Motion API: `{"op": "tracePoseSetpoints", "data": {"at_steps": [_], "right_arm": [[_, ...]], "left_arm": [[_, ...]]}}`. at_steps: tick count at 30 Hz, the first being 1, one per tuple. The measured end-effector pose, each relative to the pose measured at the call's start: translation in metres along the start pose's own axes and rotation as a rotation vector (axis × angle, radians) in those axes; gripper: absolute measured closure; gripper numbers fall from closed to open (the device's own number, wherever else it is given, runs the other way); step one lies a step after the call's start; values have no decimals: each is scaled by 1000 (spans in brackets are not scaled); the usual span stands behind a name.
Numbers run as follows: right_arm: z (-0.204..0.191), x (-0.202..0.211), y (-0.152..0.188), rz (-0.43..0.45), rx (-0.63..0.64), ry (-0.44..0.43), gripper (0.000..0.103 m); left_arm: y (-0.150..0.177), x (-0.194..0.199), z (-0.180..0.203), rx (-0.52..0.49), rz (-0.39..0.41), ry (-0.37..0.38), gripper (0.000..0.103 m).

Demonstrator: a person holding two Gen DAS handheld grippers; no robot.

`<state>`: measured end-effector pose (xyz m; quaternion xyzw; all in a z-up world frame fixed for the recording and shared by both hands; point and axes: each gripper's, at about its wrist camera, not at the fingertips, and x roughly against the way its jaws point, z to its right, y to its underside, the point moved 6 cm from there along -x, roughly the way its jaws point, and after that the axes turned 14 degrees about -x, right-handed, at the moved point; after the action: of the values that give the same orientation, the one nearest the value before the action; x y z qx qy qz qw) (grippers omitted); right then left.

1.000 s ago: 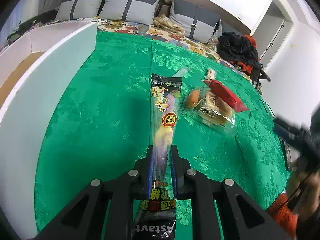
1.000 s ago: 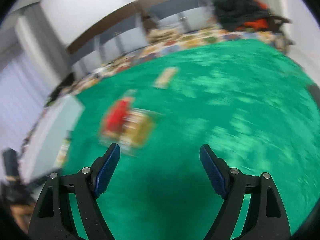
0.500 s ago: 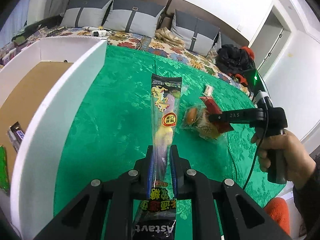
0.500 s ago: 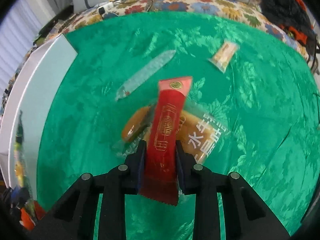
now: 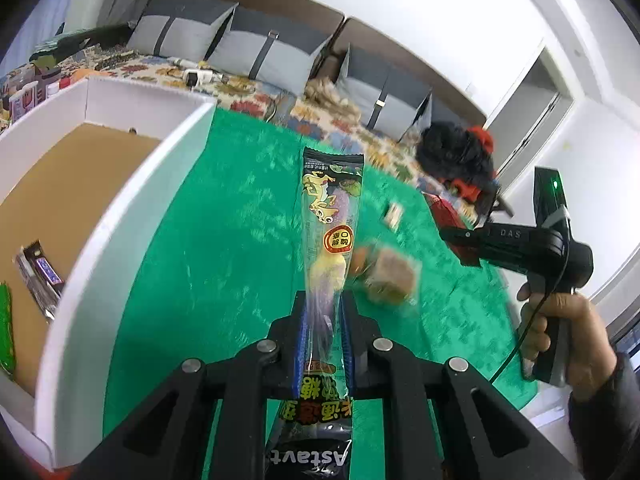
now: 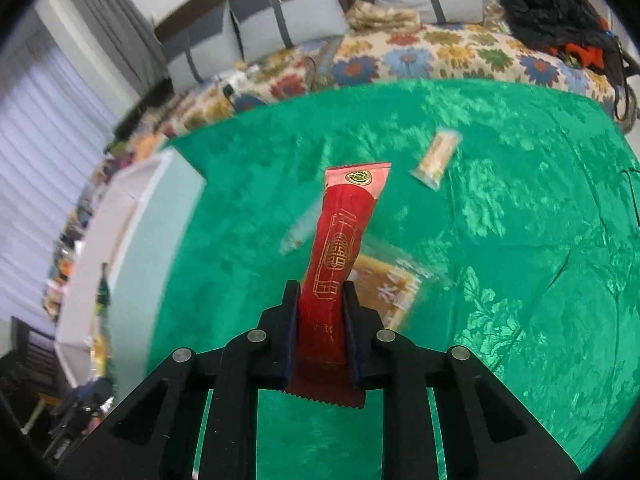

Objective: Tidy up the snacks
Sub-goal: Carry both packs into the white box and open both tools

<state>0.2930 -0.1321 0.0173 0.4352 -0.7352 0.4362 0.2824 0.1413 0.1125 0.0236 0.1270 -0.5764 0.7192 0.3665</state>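
Both tongs hold snacks, the left tongs (image 5: 323, 312) a frog-printed candy packet (image 5: 330, 216), the right tongs (image 6: 320, 300) a red sachet (image 6: 340, 236), beside a part-filled white box (image 5: 132, 208); three packets await on the green cloth (image 6: 520, 208).

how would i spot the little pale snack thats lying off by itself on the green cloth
Start at the green cloth covering the bed. Past the clear-wrapped cake in the middle, toward the flowered bedspread, lies a small snack bar. It is short, pale yellow, and alone.
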Motion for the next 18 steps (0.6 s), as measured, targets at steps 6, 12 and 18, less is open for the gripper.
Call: {"op": "tracePoseSetpoints", "data": {"at_steps": [6, 12, 18], "right_arm": [[-65, 32, 4, 22, 60, -118, 82], [-179, 41, 37, -15, 152, -309, 82], [-290, 14, 84, -109, 256, -440, 82]], "left_arm": [[-25, 49, -35, 73, 91, 18, 89], [-37, 100, -116, 113, 129, -104, 89], [-22, 136, -204, 150, 74, -269, 89]]}}
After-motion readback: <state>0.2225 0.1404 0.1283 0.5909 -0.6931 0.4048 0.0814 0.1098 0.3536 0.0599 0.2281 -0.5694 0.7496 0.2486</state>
